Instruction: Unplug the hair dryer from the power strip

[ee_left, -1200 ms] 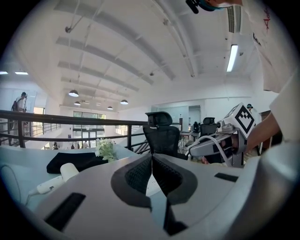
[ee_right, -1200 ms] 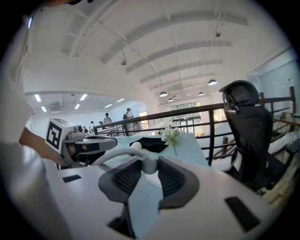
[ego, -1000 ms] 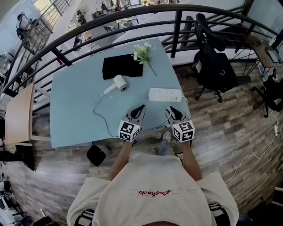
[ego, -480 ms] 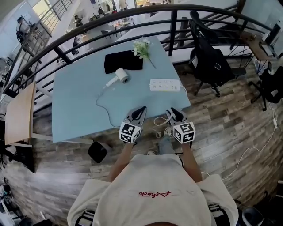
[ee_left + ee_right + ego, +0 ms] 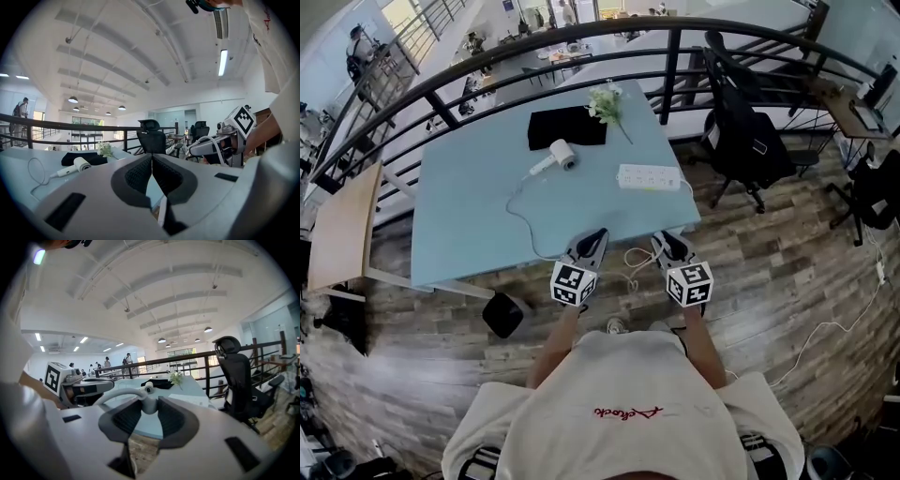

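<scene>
Up top in the head view, the hair dryer (image 5: pixel 559 156) lies on the pale blue table (image 5: pixel 459 225) just below a black cloth (image 5: pixel 567 127). The power strip (image 5: pixel 648 176) sits to its right, near but apart. No cord seems to run into the strip, though it is small from here. Centre frame in the right gripper view is the prize: a white plug (image 5: pixel 149 404) sits between the jaws with the pads against its sides, and its cord (image 5: pixel 119 393) arches off to the left. So the right gripper (image 5: pixel 662 240), in the lower middle of the head view just off the table's near edge, is pinching that plug. By the look of it the pull is done and this is the carry-off. The left gripper (image 5: pixel 152 159) sits beside it with its jaws pressed together on nothing. To finish well, grip the plug body and never the cord. Watch the slack looping off the table's near edge: once it draws tight, any more pull would drag the dryer across the table. Better to ease the plug down onto the table or let it hang loose. The spare left gripper could steady the cord if it snags.
</scene>
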A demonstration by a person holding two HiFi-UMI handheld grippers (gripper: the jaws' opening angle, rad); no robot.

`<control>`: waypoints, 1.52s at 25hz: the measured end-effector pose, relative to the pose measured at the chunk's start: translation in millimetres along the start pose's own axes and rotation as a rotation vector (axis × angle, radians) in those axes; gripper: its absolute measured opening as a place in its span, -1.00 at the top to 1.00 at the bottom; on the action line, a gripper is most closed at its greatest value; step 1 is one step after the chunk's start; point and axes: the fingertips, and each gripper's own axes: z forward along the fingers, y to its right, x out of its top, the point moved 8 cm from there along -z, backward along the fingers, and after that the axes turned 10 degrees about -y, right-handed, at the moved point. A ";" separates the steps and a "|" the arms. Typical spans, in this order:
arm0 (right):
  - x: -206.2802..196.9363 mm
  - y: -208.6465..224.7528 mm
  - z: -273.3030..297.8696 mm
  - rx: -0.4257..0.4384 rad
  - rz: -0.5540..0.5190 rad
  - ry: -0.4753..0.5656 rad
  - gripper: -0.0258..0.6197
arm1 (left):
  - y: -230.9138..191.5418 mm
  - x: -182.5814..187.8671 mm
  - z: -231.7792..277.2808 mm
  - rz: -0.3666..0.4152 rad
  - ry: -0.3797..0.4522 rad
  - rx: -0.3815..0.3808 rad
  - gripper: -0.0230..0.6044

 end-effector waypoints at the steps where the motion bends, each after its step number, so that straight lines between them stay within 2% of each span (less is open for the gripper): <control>1: 0.2 0.7 -3.1 0.005 -0.003 0.003 0.54 | 2.8 1.5 -1.5 0.001 0.003 0.008 0.89; 10: -3.0 21.6 -45.1 0.036 -0.027 0.010 0.54 | 50.6 16.4 -2.6 0.000 0.014 0.047 0.89; 20: -24.8 26.1 -86.2 0.057 -0.031 -0.007 0.54 | 103.5 7.0 -14.7 -0.025 0.001 0.070 0.89; 29: -48.2 10.2 -104.9 0.083 -0.042 -0.026 0.54 | 129.3 -12.5 -40.8 -0.052 -0.015 0.104 0.89; 38: -50.4 2.7 -117.0 0.090 -0.070 -0.013 0.54 | 144.2 -11.4 -50.6 -0.045 -0.008 0.114 0.89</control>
